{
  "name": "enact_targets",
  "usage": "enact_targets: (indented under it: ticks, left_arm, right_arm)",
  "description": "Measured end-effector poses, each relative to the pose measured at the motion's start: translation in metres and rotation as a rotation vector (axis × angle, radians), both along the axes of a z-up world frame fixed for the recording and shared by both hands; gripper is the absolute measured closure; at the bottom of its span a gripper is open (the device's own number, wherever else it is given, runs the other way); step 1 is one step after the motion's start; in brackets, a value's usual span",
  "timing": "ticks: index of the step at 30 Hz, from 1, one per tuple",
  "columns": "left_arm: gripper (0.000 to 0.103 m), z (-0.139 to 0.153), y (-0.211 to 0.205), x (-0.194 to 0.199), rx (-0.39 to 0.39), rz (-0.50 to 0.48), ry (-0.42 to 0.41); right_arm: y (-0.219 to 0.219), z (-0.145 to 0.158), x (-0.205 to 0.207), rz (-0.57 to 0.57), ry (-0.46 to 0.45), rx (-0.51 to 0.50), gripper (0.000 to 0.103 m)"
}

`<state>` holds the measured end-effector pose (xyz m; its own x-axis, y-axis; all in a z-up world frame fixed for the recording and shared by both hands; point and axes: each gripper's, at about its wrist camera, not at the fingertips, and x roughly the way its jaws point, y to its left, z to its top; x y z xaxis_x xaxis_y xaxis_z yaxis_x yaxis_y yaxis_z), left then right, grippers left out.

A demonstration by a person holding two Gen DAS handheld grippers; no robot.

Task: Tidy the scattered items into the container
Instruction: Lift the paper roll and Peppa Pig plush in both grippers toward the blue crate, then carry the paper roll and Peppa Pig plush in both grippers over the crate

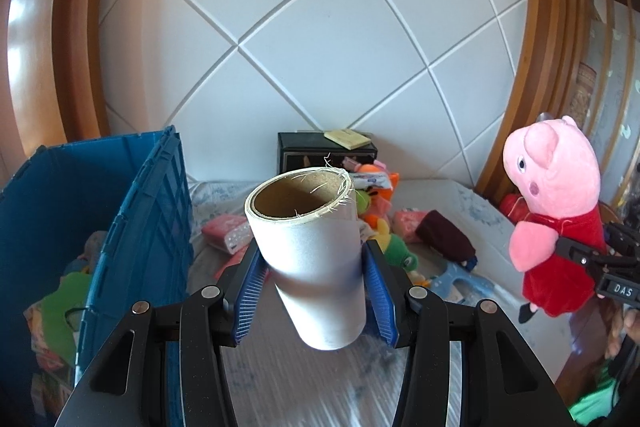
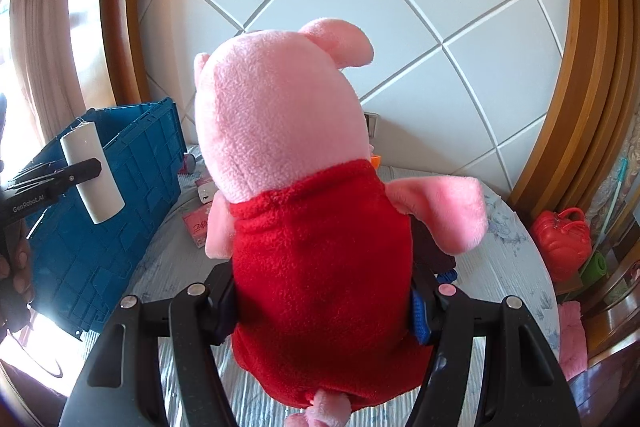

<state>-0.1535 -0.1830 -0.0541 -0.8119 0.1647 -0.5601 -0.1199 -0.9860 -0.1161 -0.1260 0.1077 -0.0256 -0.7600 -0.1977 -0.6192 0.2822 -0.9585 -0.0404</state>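
My left gripper (image 1: 314,279) is shut on a white cardboard roll (image 1: 312,255), tilted with its open brown end up, held above the bed. The same white roll (image 2: 93,171) shows at the left of the right wrist view, in front of the blue crate. My right gripper (image 2: 324,291) is shut on a pink pig plush in a red dress (image 2: 316,247), lifted off the bed; the pig plush (image 1: 554,211) also hangs at the right of the left wrist view. The blue plastic crate (image 1: 136,227) stands open at the left with several soft items inside.
Several toys lie scattered on the pale bedspread (image 1: 472,215): a green and orange plush pile (image 1: 384,223), pink packets (image 1: 224,231), a dark maroon pouch (image 1: 446,239), a light blue toy (image 1: 460,279). A black box (image 1: 326,151) stands against the padded headboard. A red bag (image 2: 560,243) sits beside the bed.
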Motion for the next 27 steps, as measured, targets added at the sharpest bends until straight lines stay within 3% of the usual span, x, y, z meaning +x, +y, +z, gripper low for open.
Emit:
enact_targets:
  ticks: [15, 27]
  left_arm:
    - [0.055, 0.023, -0.054, 0.029, 0.018, 0.065, 0.043]
    - [0.055, 0.032, -0.115, 0.058, 0.032, 0.175, 0.079]
  right_arm:
    - [-0.074, 0.021, 0.007, 0.123, 0.037, 0.028, 0.039]
    - [-0.146, 0.029, 0.007, 0.264, 0.049, 0.027, 0.039]
